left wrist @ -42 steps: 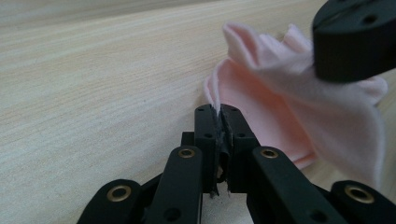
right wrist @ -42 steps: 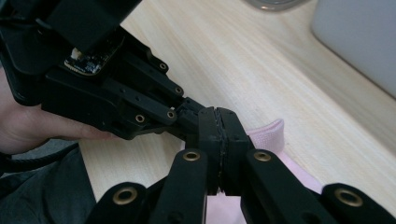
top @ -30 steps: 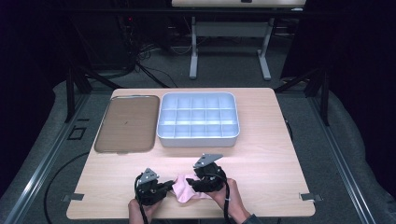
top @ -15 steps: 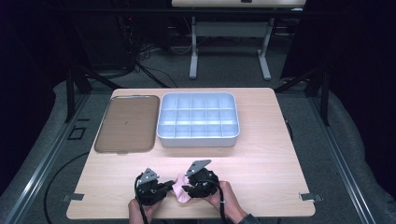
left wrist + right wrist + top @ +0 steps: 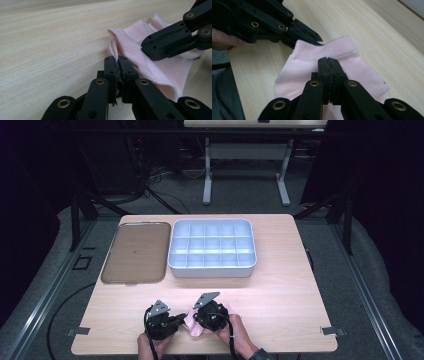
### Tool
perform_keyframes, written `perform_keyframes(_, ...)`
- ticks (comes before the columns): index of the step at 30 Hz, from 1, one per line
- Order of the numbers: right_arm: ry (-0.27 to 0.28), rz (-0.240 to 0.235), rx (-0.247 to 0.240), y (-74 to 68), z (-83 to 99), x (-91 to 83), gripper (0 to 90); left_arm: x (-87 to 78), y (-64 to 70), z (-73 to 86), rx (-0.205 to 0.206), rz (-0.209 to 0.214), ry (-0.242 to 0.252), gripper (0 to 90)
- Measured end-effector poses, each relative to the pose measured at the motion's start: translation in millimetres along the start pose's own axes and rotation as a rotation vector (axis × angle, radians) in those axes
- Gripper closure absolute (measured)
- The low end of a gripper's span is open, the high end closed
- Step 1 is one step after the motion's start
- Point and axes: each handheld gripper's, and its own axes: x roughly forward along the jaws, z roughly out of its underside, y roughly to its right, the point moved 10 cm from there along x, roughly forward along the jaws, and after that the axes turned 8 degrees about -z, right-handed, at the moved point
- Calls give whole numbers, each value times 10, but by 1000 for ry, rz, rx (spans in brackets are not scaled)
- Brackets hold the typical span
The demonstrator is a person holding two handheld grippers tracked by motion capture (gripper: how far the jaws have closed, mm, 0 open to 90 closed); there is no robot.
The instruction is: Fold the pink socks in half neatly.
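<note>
A pale pink sock [image 5: 192,323] lies near the table's front edge between both grippers. In the high view my left gripper [image 5: 181,319] points right and grips the sock's left part. My right gripper [image 5: 198,319] sits over the sock and hides most of it. In the left gripper view my left gripper [image 5: 117,61] is shut on a raised fold of the sock [image 5: 160,67], with the right gripper's jaws just beyond. In the right gripper view my right gripper [image 5: 328,62] is shut on the middle of the sock [image 5: 299,72], and the left gripper pinches its far corner.
A white compartment tray [image 5: 212,269] with several empty cells stands at the table's middle back. A flat brown tray [image 5: 134,252] lies to its left. Bare wooden tabletop [image 5: 285,300] stretches to the right of the grippers.
My right gripper has moved left and toward the front edge, closer to the left gripper, and now covers more of the sock. The left gripper has hardly moved.
</note>
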Motion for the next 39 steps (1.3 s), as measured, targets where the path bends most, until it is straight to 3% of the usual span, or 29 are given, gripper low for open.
perform_keyframes(4, 5, -3, 5, 3, -9, 20, 896, 0, 1, -1, 2, -1, 2, 860)
perform_keyframes(5, -20, 7, -6, 12, 28, 71, 888, 2, -2, -3, -5, 2, 2, 858)
perform_keyframes(8, -25, 25, -18, 7, 57, 96, 873, -4, -5, -4, -12, 3, 0, 842)
perform_keyframes(13, -19, 15, -8, 21, 85, 88, 836, -29, -16, -19, -21, 13, 18, 825)
perform_keyframes(15, -8, 24, -5, 38, 92, 83, 784, -57, -28, -32, -36, 21, 39, 840)
perform_keyframes(16, -12, 26, -6, 45, 95, 77, 777, -85, -48, -48, -63, 30, 58, 843)
perform_keyframes(19, -12, 17, 2, 48, 99, 74, 761, -107, -77, -56, -89, 39, 67, 852)
perform_keyframes(21, -8, 26, 7, 49, 93, 73, 674, -119, -85, -52, -92, 36, 64, 857)
perform_keyframes(22, -8, 26, 7, 49, 93, 73, 674, -119, -85, -52, -92, 36, 64, 859)
perform_keyframes(23, -7, 29, 7, 50, 91, 71, 623, -126, -86, -54, -89, 31, 64, 859)
perform_keyframes(24, 8, 26, 18, 49, 79, 38, 510, -136, -87, -60, -89, 27, 67, 861)
perform_keyframes(25, 8, 26, 18, 49, 79, 38, 510, -136, -87, -60, -89, 27, 67, 862)
perform_keyframes(27, 61, 23, 43, 64, 56, -92, 437, -186, -109, -71, -81, 12, 73, 860)
perform_keyframes(29, 76, 21, 52, 68, 53, -134, 411, -217, -119, -86, -83, 9, 77, 856)
perform_keyframes(31, 122, 44, 88, 135, 88, -332, 378, -290, -125, -147, -72, 3, 91, 845)
perform_keyframes(35, 124, 111, 173, 309, 278, -566, 395, -287, -130, -153, -61, -2, 68, 831)
perform_keyframes(37, 123, 128, 192, 346, 321, -599, 405, -258, -138, -128, -61, -1, 49, 826)
perform_keyframes(38, 122, 164, 233, 441, 438, -674, 427, -239, -141, -110, -60, -2, 40, 813)
perform_keyframes(39, 128, 171, 260, 477, 488, -695, 436, -202, -137, -80, -59, 1, 23, 807)
